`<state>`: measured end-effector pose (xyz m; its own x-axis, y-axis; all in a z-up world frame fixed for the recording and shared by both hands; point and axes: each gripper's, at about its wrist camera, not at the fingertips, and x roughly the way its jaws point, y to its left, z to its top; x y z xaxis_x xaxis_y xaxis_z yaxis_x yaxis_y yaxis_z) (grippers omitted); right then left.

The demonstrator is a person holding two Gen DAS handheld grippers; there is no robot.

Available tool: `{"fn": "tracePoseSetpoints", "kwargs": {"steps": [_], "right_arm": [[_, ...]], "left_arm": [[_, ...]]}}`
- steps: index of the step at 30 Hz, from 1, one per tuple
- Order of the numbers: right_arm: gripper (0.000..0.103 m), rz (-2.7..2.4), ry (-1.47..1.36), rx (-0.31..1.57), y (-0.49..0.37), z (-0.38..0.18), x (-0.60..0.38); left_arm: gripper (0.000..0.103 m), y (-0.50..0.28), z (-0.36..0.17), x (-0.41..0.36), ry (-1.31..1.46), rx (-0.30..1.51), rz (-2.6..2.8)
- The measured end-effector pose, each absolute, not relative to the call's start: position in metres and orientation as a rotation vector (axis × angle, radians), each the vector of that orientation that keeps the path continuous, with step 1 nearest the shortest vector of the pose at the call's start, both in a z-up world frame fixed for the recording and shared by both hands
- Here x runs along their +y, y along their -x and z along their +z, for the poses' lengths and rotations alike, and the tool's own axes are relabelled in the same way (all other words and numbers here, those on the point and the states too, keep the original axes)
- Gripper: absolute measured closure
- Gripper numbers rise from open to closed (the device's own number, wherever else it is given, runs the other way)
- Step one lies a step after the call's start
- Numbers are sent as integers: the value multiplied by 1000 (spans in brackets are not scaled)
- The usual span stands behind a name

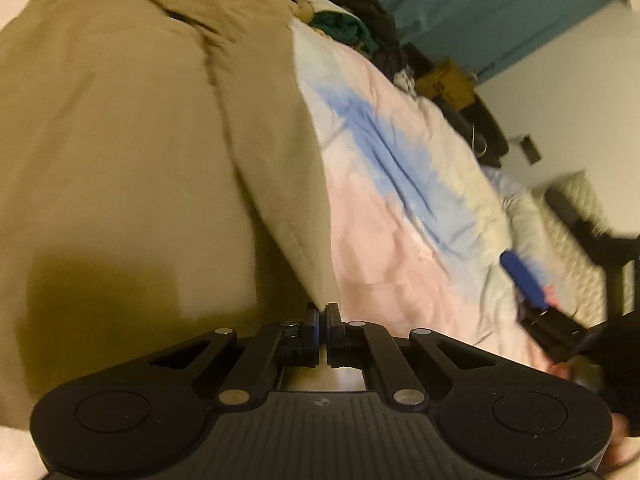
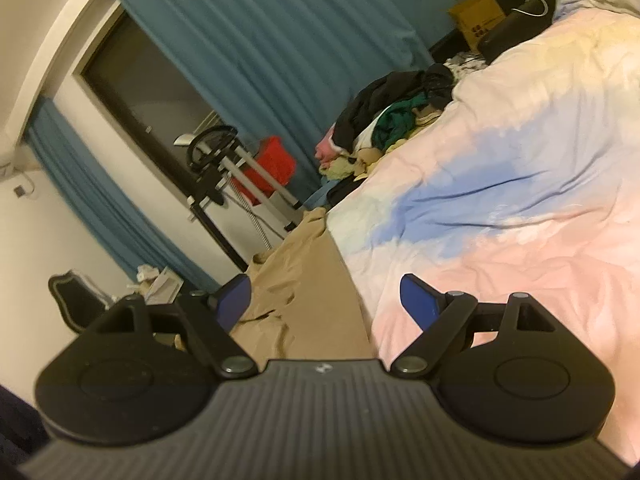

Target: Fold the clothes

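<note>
1. On my left, the tan garment (image 1: 120,140) lies spread over the pastel bedspread (image 1: 400,208), and it fills most of the left wrist view.
2. My left gripper (image 1: 322,316) is pressed together right at the garment's near edge. Whether any cloth is pinched between the pads I cannot tell: the tips meet where the hem ends. If they closed on nothing, or on one thin layer only, the fold will slip out as soon as I lift.
3. Further right, my right gripper (image 2: 326,300) is spread wide, with nothing between its fingers (image 2: 418,300), hovering over the line where garment (image 2: 304,280) meets bedspread (image 2: 500,208).
4. The risk there, as I judge it, is that it bites bedspread along with the cloth and drags the bedding up.
5. Beyond, a pile of unfolded clothes (image 2: 384,120) waits at the far edge of the bed; a wide sweep could pull the garment into it.
</note>
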<state>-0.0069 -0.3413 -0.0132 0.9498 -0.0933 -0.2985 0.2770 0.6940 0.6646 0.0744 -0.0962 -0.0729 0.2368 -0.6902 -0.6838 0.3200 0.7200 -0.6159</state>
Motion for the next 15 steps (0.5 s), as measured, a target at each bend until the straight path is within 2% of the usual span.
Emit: {"fn": "tracePoseSetpoints", "kwargs": {"steps": [8, 9, 12, 14, 15], "right_arm": [[19, -180, -704, 318, -4, -11, -327], [19, -177, -692, 326, -5, -11, -326], [19, -171, -652, 348, -10, -10, -319], [19, -154, -624, 375, -16, -11, -313], [19, -144, -612, 391, -20, -12, -310]], "left_arm": [[98, -87, -111, -45, 533, 1147, -712], [91, -87, -116, -43, 548, 1147, -720], [57, -86, -130, -43, 556, 1139, -728], [57, -85, -137, -48, 547, 1152, -748], [60, -83, -138, -51, 538, 1152, -761]]}}
